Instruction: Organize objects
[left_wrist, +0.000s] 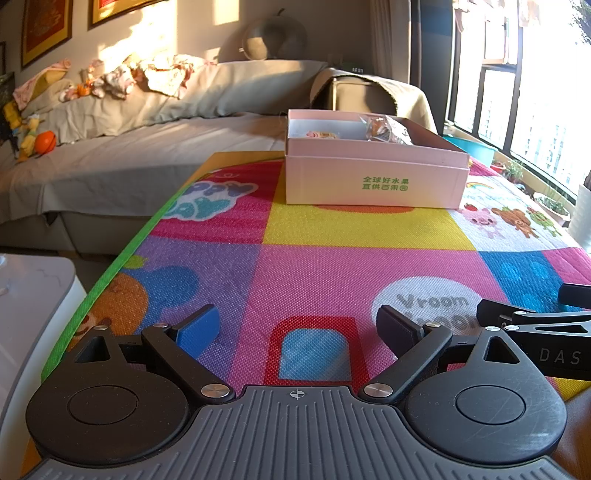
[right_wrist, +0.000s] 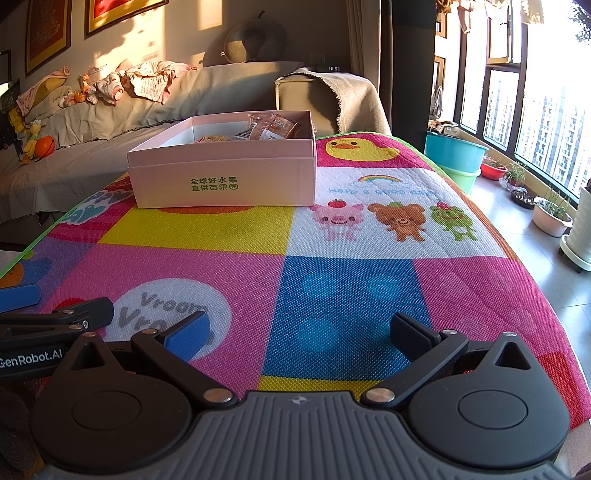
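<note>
— Pink cardboard, that fruit box; why does it sit at the far end of the play mat?

— My guess is that it serves as the collecting bin. It stands open-topped at about eleven o'clock from the right gripper and one o'clock from the left gripper, well apart from both. Wrapped snack packets already lie inside, against the far wall, with a small round pink item beside them.

— And the grippers?

— Both hang low over the near edge of the mat, side by side, each with its jaws spread wide and nothing between them. No loose object shows on the mat, so I judge the sorting either finished or waiting for more things.

— Any writing?

— Green Chinese characters in two lines on the box front; they read roughly "全球好水果 / 直供百果园". On the mat: "Vroom" in a white circle at about ten o'clock from the right gripper, "Have a good day" under a rainbow, and part of "Happy Day". The left gripper's body, seen from the right wrist, reads "GenRobot.AI"; the right one's flank shows "DAS". A digital clock behind the sofa reads 16:57.
</note>
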